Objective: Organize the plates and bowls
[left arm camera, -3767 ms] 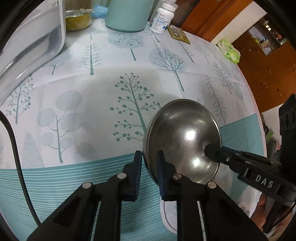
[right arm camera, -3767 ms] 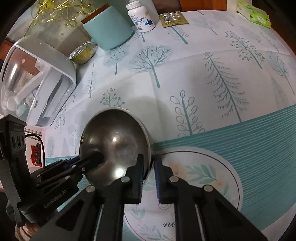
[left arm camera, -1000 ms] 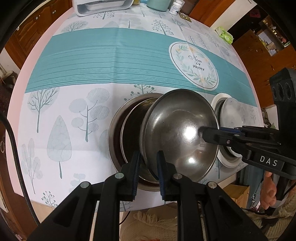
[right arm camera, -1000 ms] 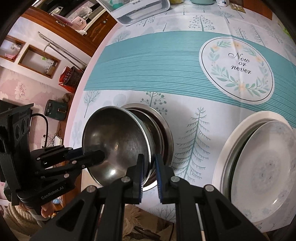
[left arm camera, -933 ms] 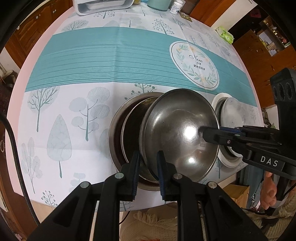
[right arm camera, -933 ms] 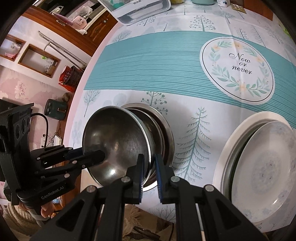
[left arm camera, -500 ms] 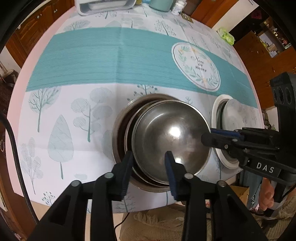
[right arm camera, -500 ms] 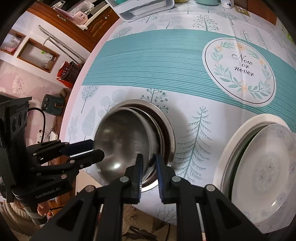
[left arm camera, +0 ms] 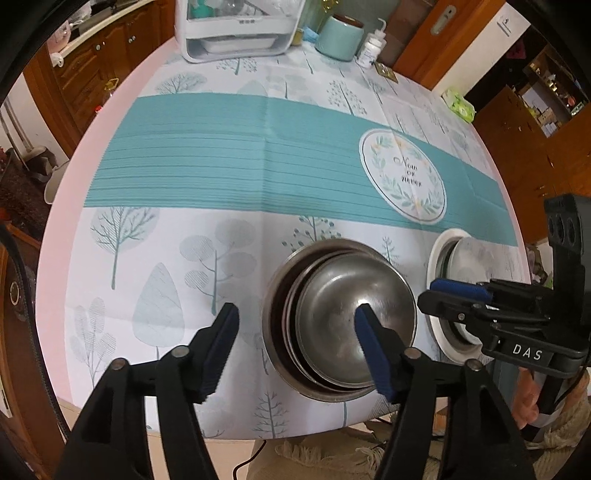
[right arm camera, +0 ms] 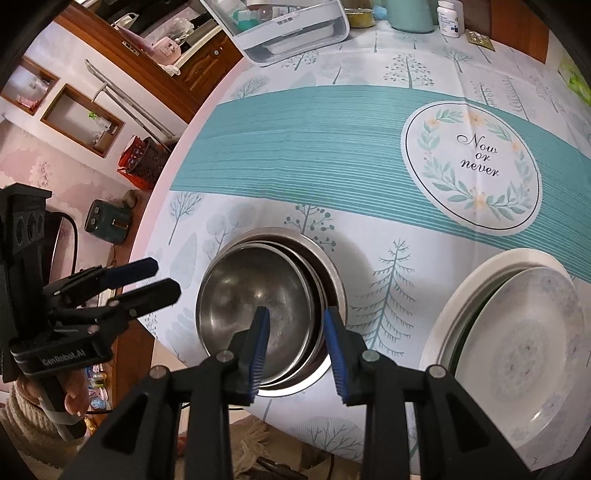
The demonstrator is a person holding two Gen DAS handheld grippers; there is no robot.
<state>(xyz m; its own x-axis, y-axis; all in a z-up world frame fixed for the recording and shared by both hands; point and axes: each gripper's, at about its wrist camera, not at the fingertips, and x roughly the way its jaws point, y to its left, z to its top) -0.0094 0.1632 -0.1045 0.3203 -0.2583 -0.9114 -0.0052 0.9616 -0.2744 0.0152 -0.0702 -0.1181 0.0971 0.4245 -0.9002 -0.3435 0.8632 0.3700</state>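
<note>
A steel bowl [left arm camera: 343, 306] [right arm camera: 243, 295] lies nested in a stack of larger steel bowls [left arm camera: 275, 291] [right arm camera: 332, 273] at the table's near edge. My left gripper [left arm camera: 295, 325] is open wide, its jaws either side of the stack's left rim, holding nothing; it shows at the left of the right wrist view [right arm camera: 162, 280]. My right gripper [right arm camera: 297, 328] is open over the stack's right rim, holding nothing; it shows in the left wrist view [left arm camera: 443, 291]. White plates [left arm camera: 469, 258] [right arm camera: 524, 347] are stacked to the right of the bowls.
The round table has a tree-print cloth with a teal band [left arm camera: 221, 162] and a "Now or never" emblem [right arm camera: 476, 155]. At the far side stand a white dish rack [left arm camera: 236, 29], a teal canister [left arm camera: 340, 37] and a pill bottle [left arm camera: 373, 51].
Both grippers carried the steel bowl from the far side to the bowl stack, set it in, then opened and drew back. The bowl now rests in the stack.
</note>
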